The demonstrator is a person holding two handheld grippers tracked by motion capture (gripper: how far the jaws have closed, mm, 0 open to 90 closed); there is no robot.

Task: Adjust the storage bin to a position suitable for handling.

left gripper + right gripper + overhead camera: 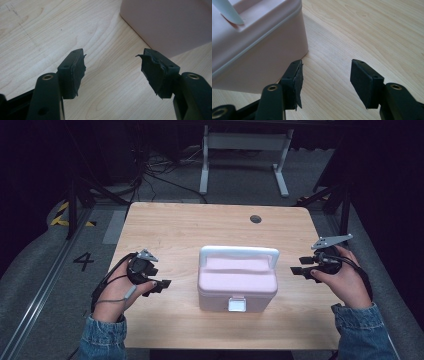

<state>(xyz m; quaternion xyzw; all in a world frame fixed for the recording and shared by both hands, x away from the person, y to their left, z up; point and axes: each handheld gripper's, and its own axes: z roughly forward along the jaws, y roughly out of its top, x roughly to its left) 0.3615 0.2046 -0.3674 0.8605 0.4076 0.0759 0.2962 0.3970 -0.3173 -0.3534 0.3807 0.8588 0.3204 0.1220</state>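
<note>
A pink box (237,285) with a closed lid is sitting just below the middle of the high view, on the near half of a light wooden table (185,227). Its white handle (239,252) is standing upright across the far edge of the lid, and a white latch (236,304) is facing the bottom of the frame.

In the left gripper view a corner of the pink box (170,23) is filling the upper right of the frame, and in the right gripper view the pink box (254,47) is taking up the upper left, with a piece of the white handle (227,11) showing at the top left corner.

The left gripper (159,285) is hovering at the lower left of the high view, well apart from the box, with a hand wrapped around it. In its own view the left gripper (113,68) is holding its jaws wide, with bare table between the worn pads.

The right gripper (301,270) is waiting at the right of the high view, near the box's side and pointing toward it. In its own view the right gripper (325,80) is likewise standing wide, gripping nothing, one jaw lying just beside the box's lower corner.

A small dark hole (255,219) is showing in the table toward the upper right. Denim sleeves (362,332) are entering from the bottom of the frame.
</note>
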